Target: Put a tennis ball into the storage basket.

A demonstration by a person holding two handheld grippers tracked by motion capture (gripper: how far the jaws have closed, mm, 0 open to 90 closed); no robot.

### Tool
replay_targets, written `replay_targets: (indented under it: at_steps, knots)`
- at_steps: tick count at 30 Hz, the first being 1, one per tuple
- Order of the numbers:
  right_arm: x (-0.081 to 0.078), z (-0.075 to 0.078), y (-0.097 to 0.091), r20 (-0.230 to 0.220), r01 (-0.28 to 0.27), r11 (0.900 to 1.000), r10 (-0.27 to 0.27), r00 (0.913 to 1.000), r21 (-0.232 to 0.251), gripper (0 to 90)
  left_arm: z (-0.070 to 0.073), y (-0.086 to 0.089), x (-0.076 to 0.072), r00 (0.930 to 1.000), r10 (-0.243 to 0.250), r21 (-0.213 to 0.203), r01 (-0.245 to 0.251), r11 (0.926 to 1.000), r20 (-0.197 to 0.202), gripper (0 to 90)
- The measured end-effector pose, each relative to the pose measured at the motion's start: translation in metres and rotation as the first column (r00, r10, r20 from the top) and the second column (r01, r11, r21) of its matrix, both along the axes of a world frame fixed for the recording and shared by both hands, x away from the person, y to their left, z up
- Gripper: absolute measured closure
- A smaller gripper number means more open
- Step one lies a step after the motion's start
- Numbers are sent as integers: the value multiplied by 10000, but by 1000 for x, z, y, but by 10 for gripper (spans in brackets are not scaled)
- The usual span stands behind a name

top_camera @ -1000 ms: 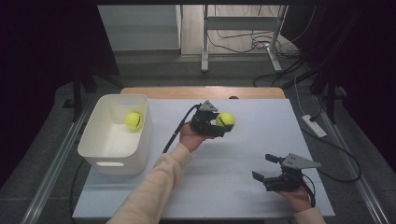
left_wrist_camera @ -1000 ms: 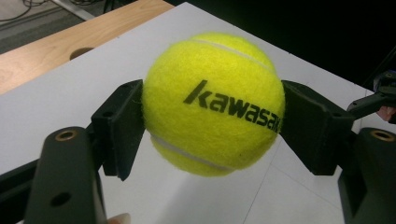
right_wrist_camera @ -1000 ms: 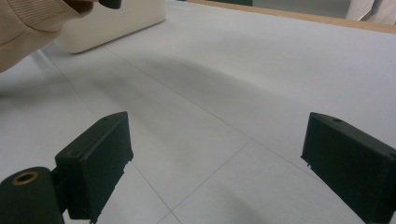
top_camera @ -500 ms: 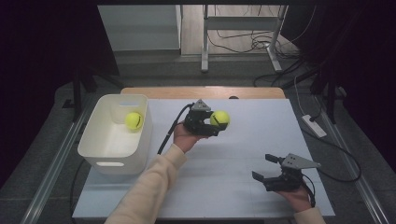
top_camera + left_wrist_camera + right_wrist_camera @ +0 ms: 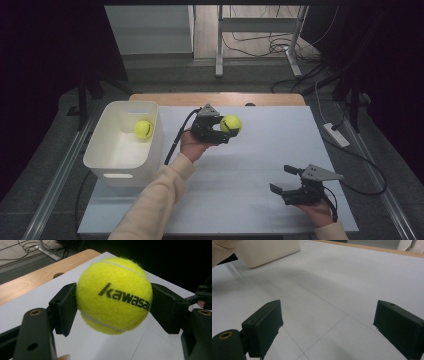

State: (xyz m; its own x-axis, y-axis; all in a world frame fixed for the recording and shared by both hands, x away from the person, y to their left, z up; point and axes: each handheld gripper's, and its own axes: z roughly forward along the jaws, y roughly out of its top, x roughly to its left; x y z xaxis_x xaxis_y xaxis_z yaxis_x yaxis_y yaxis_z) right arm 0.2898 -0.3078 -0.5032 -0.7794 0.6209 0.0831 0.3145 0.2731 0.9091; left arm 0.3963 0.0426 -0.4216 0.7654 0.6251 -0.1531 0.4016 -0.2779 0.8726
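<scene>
Overhead, the left gripper [image 5: 223,131] holds a fuzzy yellow tennis ball [image 5: 231,124] above the table, the white plastic bin [image 5: 106,159] well to its left; carry it over the rim before releasing. Left gripper view: both pads [image 5: 64,307] squeeze the ball's sides. Right gripper view: the right gripper [image 5: 327,326] stands open, empty.

a lab-like test room: bare white table [image 5: 250,200], dark curtained surroundings, loose cables [image 5: 260,47] on the floor.
</scene>
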Motion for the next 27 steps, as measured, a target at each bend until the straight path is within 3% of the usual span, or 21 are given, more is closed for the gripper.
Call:
replay_targets:
  at_steps: [11, 27]
  knots:
    - [0, 0, 0, 13, 5, 10000, -5, 10000, 0, 80, 12, 13, -7, 9996, 110, -354, -100, 9993, 276, 275]
    - [0, 1, 0, 7, 19, 10000, -19, 10000, 9, 80, 24, 28, -13, 9977, 402, -409, -380, 9984, 548, 274]
